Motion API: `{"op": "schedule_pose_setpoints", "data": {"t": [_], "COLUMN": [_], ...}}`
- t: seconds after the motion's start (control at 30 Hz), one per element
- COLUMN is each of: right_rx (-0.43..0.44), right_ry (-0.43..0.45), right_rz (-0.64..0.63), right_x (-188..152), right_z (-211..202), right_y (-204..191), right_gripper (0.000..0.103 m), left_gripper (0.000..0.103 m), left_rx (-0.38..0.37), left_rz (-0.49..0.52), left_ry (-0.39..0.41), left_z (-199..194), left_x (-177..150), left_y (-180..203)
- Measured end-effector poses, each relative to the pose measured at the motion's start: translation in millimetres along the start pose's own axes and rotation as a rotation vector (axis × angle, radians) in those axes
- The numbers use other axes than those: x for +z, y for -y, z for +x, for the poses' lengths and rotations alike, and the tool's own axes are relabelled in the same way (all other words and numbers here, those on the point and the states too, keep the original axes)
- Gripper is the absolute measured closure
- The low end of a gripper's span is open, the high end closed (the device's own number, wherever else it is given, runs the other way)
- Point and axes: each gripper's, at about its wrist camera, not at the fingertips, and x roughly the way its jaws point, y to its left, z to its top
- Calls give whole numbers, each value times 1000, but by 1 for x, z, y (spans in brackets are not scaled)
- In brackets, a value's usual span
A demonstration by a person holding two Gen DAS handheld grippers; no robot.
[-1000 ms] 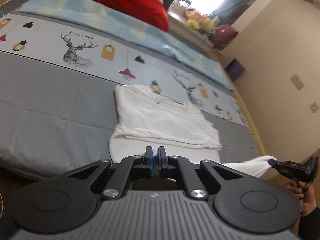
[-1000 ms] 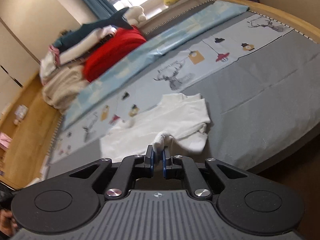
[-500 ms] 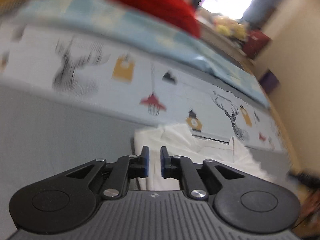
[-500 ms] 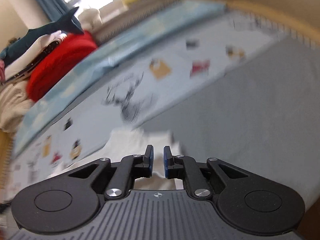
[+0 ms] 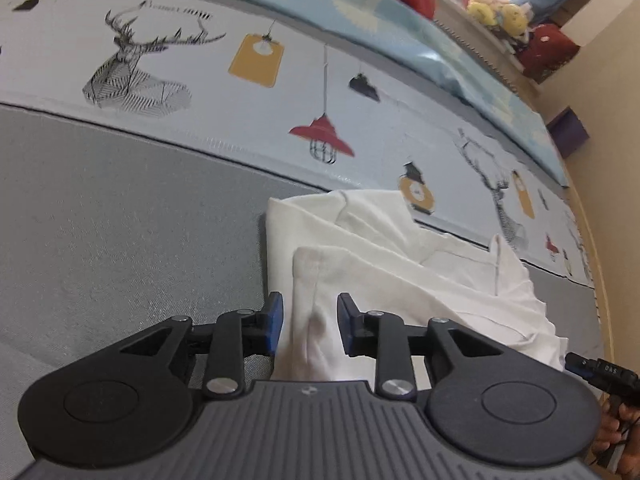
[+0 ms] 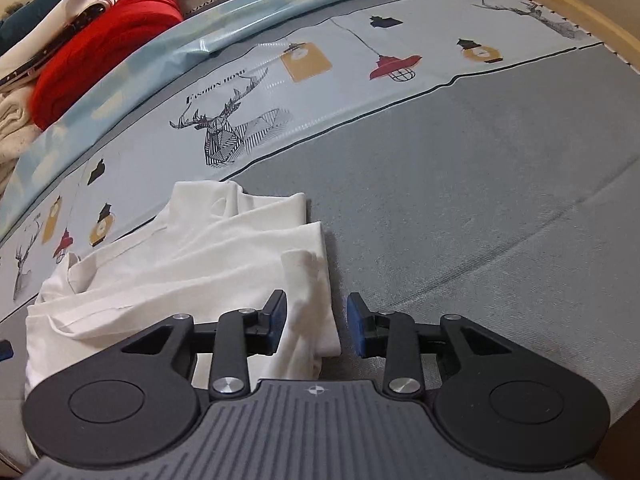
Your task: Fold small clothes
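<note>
White garment (image 5: 400, 280), a small item of clothing, lies partly folded on a bed (image 5: 120, 240). It rests on the grey part of the bedcover, and its far edge reaches onto a pale printed band (image 5: 280, 92) that shows stag heads, hanging lamps and yellow tags. Several layers of the cloth overlap, with a folded flap lying on top near each side edge.

Left hand-held gripper (image 5: 310, 322) points down at the garment's left edge. Its blue-padded jaws are opening, and a raised fold of white cloth stands between them. The pads do not press on the cloth; a gap shows on both sides.

Right hand-held gripper (image 6: 316, 326) points down at the garment's right edge, seen in its own view (image 6: 200, 264). Its jaws are also opening. The corner of the cloth lies between them, close to the left pad, while the right pad stands clear over the grey cover.

In the left wrist view, the tip of the right hand-held gripper shows at the lower right edge, held by a person's hand (image 5: 618, 436).

Beyond the printed band lies a light blue sheet (image 6: 208, 36). A red blanket (image 6: 100, 60) sits past it among piled cream and dark fabrics. Yellow plush toys (image 5: 496, 10) sit by a bright window at the far end. A wooden bed frame (image 6: 560, 4) curves along the edge of the mattress.
</note>
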Motion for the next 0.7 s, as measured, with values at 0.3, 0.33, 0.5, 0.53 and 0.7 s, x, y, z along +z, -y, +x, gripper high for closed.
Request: {"op": "schedule_pose_setpoints", "data": {"t": [0.3,0.33,0.5,0.53,0.7], "right_rx": [-17,-18,-31,-23,-21], "right_ry": [-18,-5,98,136,377], "right_rz": [-66,-73,-60,-49,-13], "right_x": [5,6,17,20,35], "right_z": [29,28,17,12,-13], "right_y": [-22,-25,-36,-38,-51], "right_gripper": [73,91,98,98,99], "left_gripper": [71,71,99,99,99], "left_rx": [39,45,88,85,108], "left_rz": [28,46,145,144,138], "left_ry": [-36,-39,82,142,356], "left_z": [26,29,13,4,-19], "left_x": [1,0,6,9,17], "left_y": [17,19,33,33,40]}}
